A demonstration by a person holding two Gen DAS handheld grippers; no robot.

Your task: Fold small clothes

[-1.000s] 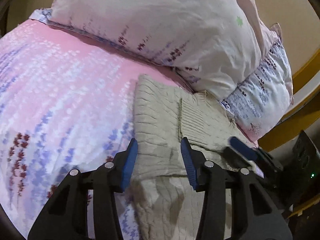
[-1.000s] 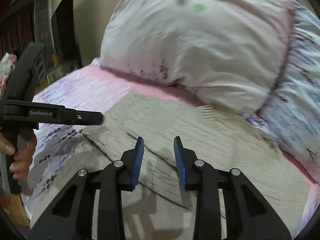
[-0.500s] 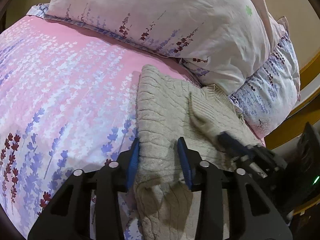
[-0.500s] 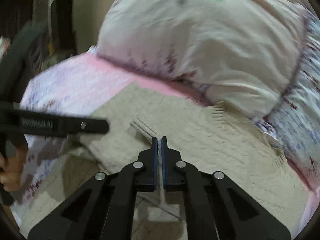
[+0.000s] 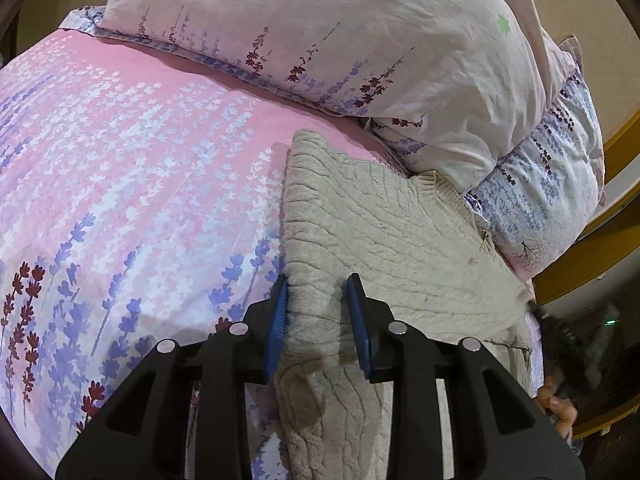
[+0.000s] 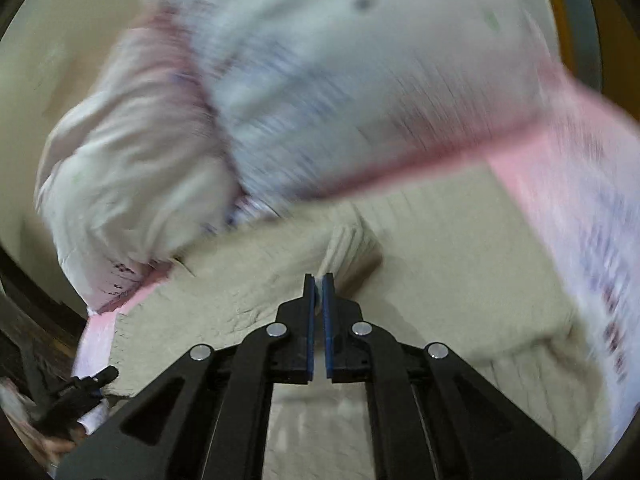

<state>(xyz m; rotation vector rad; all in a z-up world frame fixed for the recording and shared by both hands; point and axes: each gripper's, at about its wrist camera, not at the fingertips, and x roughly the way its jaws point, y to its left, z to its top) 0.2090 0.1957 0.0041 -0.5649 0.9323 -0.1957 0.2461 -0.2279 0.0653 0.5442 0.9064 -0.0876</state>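
Sweater [image 5: 384, 240], a beige cable knit, lies on the bed with its top end against the pillows and its body running down toward the near edge. It rests on a pink sheet [image 5: 132, 168] printed with purple and dark red flower sprigs. Left tool [image 5: 320, 322] sits low over the sweater's left edge with its blue pads apart; the left pad is right at the knit's side edge and the other is over the knit, with a band of knit between them, not squeezed. Two pillows are stacked at the head: a large pale one [image 5: 360, 36] on top, and a lilac-printed one [image 5: 548, 200] under it to the right, just touching the sweater's ribbed edge. Right tool [image 6: 319, 304] has its pads drawn together on a small raised pinch of the sweater [image 6: 440, 280], a ribbed fold standing up just beyond the tips. That view is heavily smeared, so the pillows there are only pale and lilac blurs, and the sheet [image 6: 560, 184] a pink streak. In the left view the right tool shows as a dark blur at the far right edge of the bed, with a bit of hand [image 5: 558, 404] below it. A yellow wooden bed frame [image 5: 624, 148] curves behind the pillows.
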